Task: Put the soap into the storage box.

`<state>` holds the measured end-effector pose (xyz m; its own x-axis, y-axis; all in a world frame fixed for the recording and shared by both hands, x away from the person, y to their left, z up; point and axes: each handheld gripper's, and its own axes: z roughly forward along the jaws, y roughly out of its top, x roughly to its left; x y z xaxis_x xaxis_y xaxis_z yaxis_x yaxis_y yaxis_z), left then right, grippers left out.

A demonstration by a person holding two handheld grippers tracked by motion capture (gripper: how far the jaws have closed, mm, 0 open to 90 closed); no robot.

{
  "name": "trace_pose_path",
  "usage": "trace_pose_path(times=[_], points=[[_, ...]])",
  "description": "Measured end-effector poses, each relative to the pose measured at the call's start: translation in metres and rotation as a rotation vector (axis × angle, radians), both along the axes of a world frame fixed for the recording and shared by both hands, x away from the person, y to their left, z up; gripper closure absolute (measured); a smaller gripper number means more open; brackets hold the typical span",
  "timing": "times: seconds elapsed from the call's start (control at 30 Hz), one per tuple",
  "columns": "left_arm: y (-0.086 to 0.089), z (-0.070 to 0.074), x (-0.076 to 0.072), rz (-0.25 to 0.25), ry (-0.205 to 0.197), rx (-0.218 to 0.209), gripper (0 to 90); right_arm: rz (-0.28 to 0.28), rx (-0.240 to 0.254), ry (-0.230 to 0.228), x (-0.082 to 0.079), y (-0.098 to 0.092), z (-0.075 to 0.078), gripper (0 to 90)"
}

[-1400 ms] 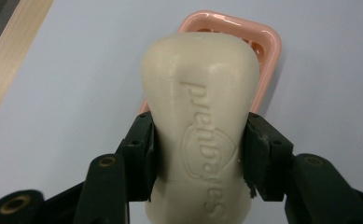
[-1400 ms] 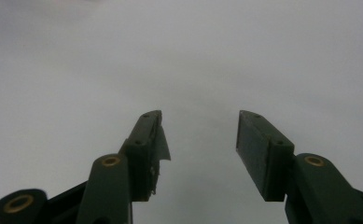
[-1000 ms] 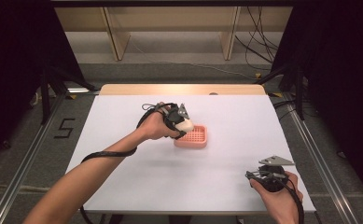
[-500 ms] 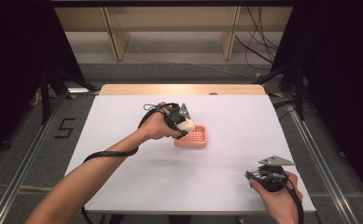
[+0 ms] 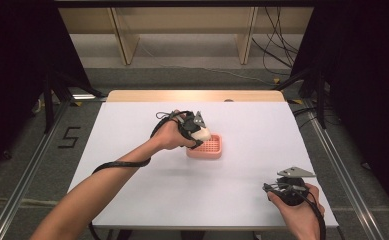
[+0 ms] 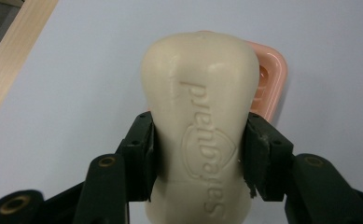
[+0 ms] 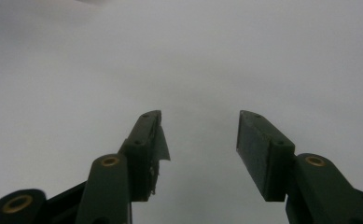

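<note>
A cream bar of soap (image 6: pixel 200 116) with embossed lettering sits clamped between the pads of my left gripper (image 6: pixel 198 140). In the high view that left gripper (image 5: pixel 200 134) holds the soap (image 5: pixel 202 133) over the left edge of a pink soap dish (image 5: pixel 208 147) near the table's middle. The pink dish (image 6: pixel 270 88) peeks out behind the soap in the left gripper view. My right gripper (image 5: pixel 271 189) rests at the table's front right, and in its own view the right gripper (image 7: pixel 198 135) stands open over bare white surface with nothing between its fingers.
The white table (image 5: pixel 132 130) has a wooden strip (image 5: pixel 192 95) along its far edge. Metal rails (image 5: pixel 27 165) run along both sides on the grey floor. A black cable (image 5: pixel 119 165) trails from the left gripper along the forearm.
</note>
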<state>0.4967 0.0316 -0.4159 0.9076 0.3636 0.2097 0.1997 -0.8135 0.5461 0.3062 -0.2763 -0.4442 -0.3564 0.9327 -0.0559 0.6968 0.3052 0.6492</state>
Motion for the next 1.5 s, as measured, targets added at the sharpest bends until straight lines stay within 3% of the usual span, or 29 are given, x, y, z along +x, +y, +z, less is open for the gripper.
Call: trace_pose_path(times=[0.87, 1.5], points=[[-0.009, -0.014, 0.009, 0.018, 0.003, -0.004, 49.5, -0.032, 0.039, 0.002, -0.001, 0.003, 0.0, 50.4], [-0.013, -0.022, 0.014, 0.008, 0.022, 0.015, 49.3, -0.032, 0.025, 0.003, -0.002, 0.003, 0.001, 50.4]])
